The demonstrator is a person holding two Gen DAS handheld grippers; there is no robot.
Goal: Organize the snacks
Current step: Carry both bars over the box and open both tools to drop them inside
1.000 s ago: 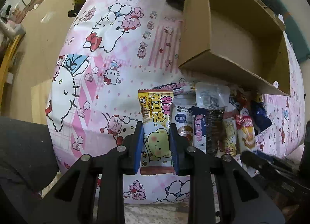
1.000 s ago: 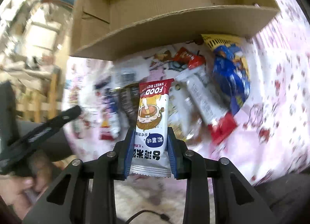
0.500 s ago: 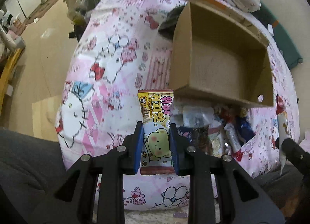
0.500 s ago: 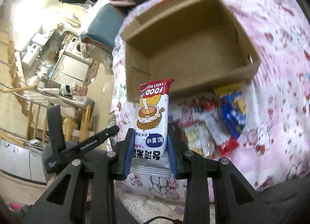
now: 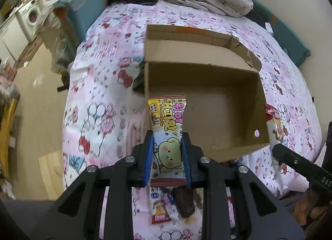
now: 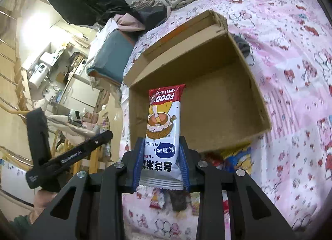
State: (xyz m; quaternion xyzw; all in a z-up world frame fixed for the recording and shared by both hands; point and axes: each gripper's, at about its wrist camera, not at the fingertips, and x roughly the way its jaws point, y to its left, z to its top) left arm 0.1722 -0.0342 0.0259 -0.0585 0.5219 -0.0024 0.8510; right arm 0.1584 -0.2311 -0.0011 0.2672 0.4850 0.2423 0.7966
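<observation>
We note both claws have risen since the earlier frames: the left claw (image 5: 167, 152), clamped on the bear cookie packet (image 5: 167, 136), now hangs over the cardboard box (image 5: 228, 92) at its near-left corner. Right claw (image 6: 161, 162) grips the rice-snack bar (image 6: 162, 123) above the same box; remaining snacks (image 5: 174, 204) lie on the bed (image 5: 99, 86) before it.

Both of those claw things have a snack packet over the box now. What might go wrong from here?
1. Each packet is pinched only near its lower end: the bear packet and the red-topped packet stick out far past the jaws, so either may twist or slip.
2. Both hang near the cardboard box's front wall, so one dropped early might land outside, among the snacks on the bedspread.
</observation>
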